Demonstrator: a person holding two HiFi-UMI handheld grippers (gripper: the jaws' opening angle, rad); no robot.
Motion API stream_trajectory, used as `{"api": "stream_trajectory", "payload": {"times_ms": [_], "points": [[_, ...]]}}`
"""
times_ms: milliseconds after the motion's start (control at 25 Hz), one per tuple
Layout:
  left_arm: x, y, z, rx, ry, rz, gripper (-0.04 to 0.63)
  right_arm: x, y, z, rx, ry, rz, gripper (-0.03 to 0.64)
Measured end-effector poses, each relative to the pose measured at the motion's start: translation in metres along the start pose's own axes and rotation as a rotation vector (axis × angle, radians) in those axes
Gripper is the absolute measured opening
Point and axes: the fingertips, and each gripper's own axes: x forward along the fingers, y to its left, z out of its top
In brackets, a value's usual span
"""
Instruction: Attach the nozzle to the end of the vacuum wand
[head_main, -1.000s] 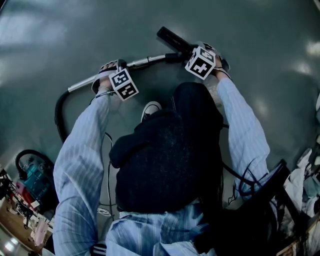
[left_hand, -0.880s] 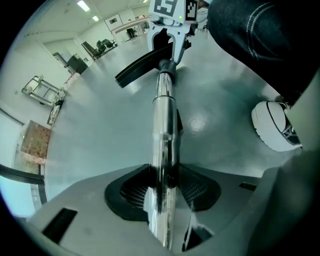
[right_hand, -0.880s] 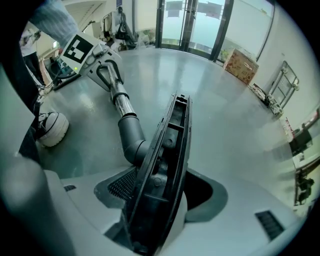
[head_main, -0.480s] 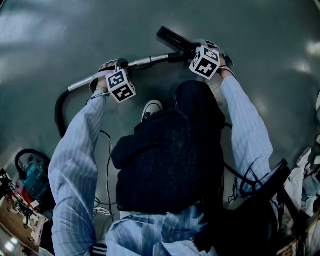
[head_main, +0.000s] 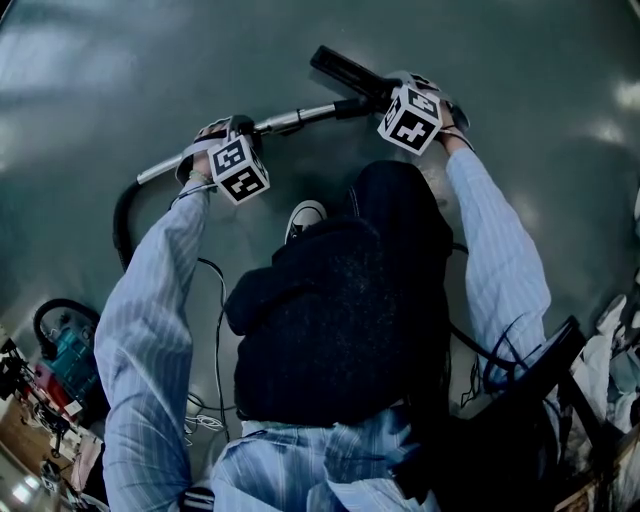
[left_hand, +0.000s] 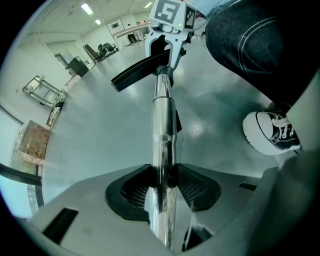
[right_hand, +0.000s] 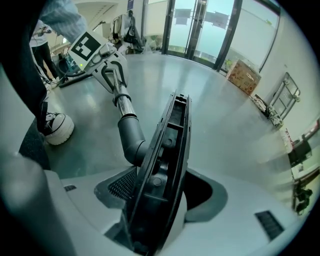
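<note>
From overhead, the person crouches on the floor (head_main: 520, 60). The left tongs (head_main: 228, 138) are clamped on the chrome wand (head_main: 295, 120) and the right tongs (head_main: 392, 95) on the black nozzle (head_main: 345, 72). The hose (head_main: 120, 215) curls away to the left, and the person's shoe (head_main: 303, 215) and knee crowd in just below the joint.

In the left gripper view, the jaws are closed round the tube, which runs straight to the nozzle.

In the right gripper view, the jaws pinch the nozzle's flat body, and its grey elbow (right_hand: 131, 135) meets the wand's end. I'd call this the seating step. What it wants next is a firm push along the tube, with both parts kept in line.
</note>
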Motion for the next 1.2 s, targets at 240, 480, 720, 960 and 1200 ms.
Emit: {"api": "stream_trajectory", "payload": {"times_ms": [240, 480, 720, 960, 1200], "points": [[-0.002, -0.001, 0.002, 0.014, 0.000, 0.002, 0.161, -0.010, -0.002, 0.007, -0.038, -0.018, -0.008, 0.288], [-0.002, -0.005, 0.017, 0.017, -0.001, -0.016, 0.160, -0.017, -0.009, 0.005, -0.146, 0.013, -0.047, 0.288], [0.002, -0.003, 0.020, 0.009, 0.014, -0.026, 0.160, -0.014, -0.006, 0.008, -0.062, 0.052, -0.017, 0.287], [0.009, -0.003, 0.023, -0.010, 0.029, -0.041, 0.155, -0.004, -0.003, 0.008, -0.062, 0.049, -0.041, 0.285], [0.018, -0.004, 0.023, -0.044, 0.030, -0.043, 0.155, 0.013, -0.003, 0.000, -0.041, 0.081, -0.088, 0.287]]}}
